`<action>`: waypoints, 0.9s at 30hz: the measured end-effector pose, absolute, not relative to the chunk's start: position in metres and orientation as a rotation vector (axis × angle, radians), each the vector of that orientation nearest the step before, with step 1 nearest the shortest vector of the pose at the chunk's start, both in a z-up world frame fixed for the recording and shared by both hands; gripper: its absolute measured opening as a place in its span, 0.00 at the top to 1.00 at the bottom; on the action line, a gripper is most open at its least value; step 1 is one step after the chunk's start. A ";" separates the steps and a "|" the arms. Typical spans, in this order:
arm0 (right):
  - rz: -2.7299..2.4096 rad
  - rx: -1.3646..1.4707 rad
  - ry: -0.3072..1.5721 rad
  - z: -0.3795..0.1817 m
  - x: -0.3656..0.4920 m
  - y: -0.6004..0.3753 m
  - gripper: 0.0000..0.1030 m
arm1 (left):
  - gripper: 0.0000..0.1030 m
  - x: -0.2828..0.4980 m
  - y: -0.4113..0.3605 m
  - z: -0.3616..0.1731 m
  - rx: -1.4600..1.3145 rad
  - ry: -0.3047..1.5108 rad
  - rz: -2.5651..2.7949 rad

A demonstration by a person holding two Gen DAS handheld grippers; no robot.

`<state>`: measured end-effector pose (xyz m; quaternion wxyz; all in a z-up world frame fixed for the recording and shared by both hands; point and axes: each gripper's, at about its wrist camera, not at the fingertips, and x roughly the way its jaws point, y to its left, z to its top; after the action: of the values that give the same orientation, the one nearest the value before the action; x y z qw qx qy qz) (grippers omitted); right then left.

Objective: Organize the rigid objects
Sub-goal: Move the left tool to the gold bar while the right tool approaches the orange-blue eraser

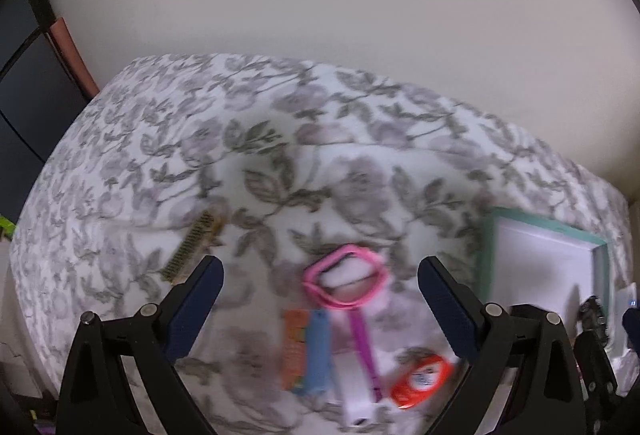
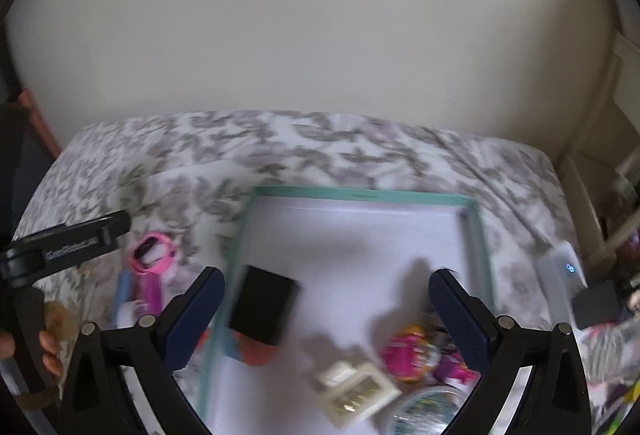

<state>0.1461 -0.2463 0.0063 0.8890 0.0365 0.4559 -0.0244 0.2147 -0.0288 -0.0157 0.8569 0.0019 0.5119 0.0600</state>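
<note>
Dark blue fingers (image 1: 200, 299) of the left gripper (image 1: 320, 275) are what you meet first, spread wide with nothing between them, hovering over a floral bedspread (image 1: 168, 139). Straight ahead of it, almost centred in the gap, lies a pink loop-headed tool (image 1: 347, 277) whose purple handle runs back toward the gripper. Just left of that handle sit a blue stick (image 1: 318, 351) and an orange strip, both lengthwise the same way; below the handle is a white block (image 1: 356, 395), and to its right a red-orange tag (image 1: 422, 379). Farther off to the left a small comb-like piece (image 1: 192, 247) lies slanted, well apart from the cluster.

Off to the right stands the teal-rimmed box (image 2: 360, 193). The right gripper (image 2: 326, 287) hangs over it, likewise wide and empty. Beneath it, inside the box, lie a black block (image 2: 264, 305) resting partly on something orange, a cream case (image 2: 356, 391), a pink toy (image 2: 408, 351) and a clear round lid (image 2: 424, 411).

My guess is the left gripper is the one placed for the pink tool; a grasp across the narrow handle would have to avoid the blue stick beside it. Both views are blurred, so finer contact is hard to call.
</note>
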 end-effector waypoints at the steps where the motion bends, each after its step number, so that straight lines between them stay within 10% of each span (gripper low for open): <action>1: -0.032 0.073 0.944 0.006 0.147 -0.240 0.00 | 0.05 0.216 -0.021 -0.016 0.015 1.080 0.144; 18: 0.234 0.021 0.948 -0.020 0.164 -0.125 0.01 | 0.05 0.223 0.089 -0.022 -0.088 1.143 0.277; 27: 0.316 0.026 1.010 -0.042 0.172 -0.090 0.21 | 0.05 0.230 0.110 -0.050 -0.099 1.206 0.295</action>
<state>0.1715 -0.0895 -0.0419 0.8632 0.0124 0.4816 0.1508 0.2298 0.1095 -0.0502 0.8124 -0.0463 0.5647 0.1380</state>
